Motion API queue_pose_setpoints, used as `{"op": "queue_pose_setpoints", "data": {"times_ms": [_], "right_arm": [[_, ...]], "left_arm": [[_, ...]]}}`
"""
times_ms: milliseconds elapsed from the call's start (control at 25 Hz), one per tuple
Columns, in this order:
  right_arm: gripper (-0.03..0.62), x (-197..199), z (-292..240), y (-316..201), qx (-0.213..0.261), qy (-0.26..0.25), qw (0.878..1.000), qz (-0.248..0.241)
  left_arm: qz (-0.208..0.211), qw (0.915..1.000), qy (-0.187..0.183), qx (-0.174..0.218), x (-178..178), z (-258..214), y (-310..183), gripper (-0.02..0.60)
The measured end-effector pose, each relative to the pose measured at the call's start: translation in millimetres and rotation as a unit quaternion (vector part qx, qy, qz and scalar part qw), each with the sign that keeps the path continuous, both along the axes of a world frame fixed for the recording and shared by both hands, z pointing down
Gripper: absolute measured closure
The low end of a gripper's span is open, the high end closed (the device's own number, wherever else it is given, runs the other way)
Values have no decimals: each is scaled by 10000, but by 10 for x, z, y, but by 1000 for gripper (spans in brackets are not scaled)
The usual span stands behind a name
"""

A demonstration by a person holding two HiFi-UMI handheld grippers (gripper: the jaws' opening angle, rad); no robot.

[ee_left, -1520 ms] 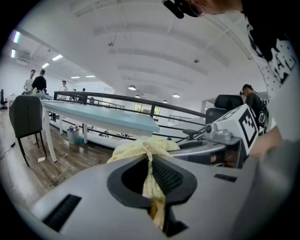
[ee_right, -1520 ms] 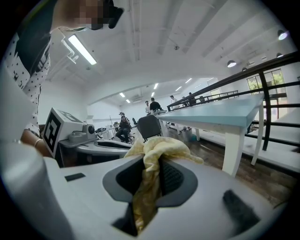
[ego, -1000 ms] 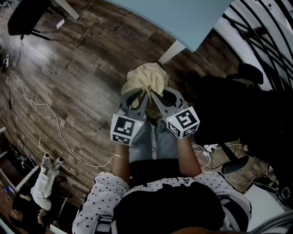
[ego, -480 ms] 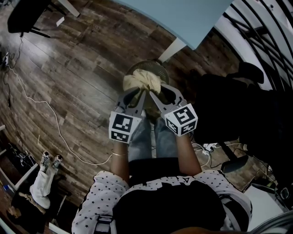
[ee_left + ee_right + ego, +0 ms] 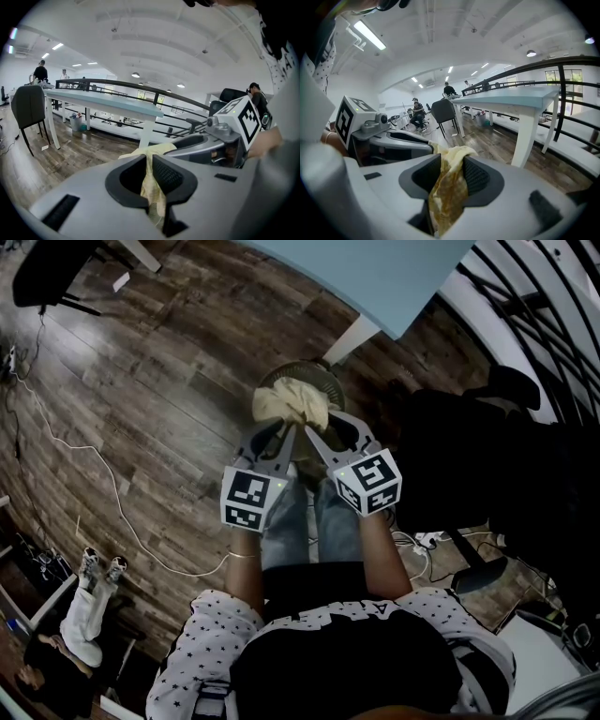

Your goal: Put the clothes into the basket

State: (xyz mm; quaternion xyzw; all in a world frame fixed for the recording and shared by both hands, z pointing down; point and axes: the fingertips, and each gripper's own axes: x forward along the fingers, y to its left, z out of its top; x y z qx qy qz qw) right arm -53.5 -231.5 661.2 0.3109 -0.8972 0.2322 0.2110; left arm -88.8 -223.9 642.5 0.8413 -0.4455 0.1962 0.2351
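1. The left gripper is clamped on a fold of the cloth. The fabric is pinched thin between its jaws.
2. The right gripper has just been opening its jaws. The cloth lies between them, but loosely, and the pads no longer seem to bite.
3. The cloth hangs bunched from both grippers, directly over the basket. I cannot tell whether its lower end rests inside.
4. Risk: with one side freed and the other held, the cloth may swing left and drape over the rim instead of dropping in.
5. Risk: the pads are cross-hatched, so the weave could cling to the right one and be dragged back out when that hand withdraws.
6. Risk: the basket looks light and stands on a smooth floor — a tug on fabric caught at its rim could tip or shift it.
7. Materials:
   - The cloth is pale yellow, thin, soft and heavily crumpled, with no fixed shape.
   - The basket is round with a dark rim, and its wall material is unclear.
   - The gripper bodies are smooth grey plastic with black textured pads.
   - The floor is dark wood plank.
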Motion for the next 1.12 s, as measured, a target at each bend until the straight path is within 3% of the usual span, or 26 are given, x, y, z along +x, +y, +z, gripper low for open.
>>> {"op": "queue_pose_setpoints", "data": {"times_ms": [120,240,640,960,1120], "right_arm": [[451,10,60,18,-112,97,9999,56],[441,14,137,48,-282,166,9994,103],[427,37,292,86,-542,586,9968,80],[424,-7,140,-6,-141,542,9982,193],[424,18,100,-49,-166,427,9986,261]], "left_arm": [[26,10000,-25,-75,0,36,21,544],[61,9997,4,-257,19,103,64,492],[-22,9986,-117,-507,-42,226,110,486],[16,9958,-279,-870,-89,377,184,474],[-78,9979,21,-635,-23,253,148,468]]}}
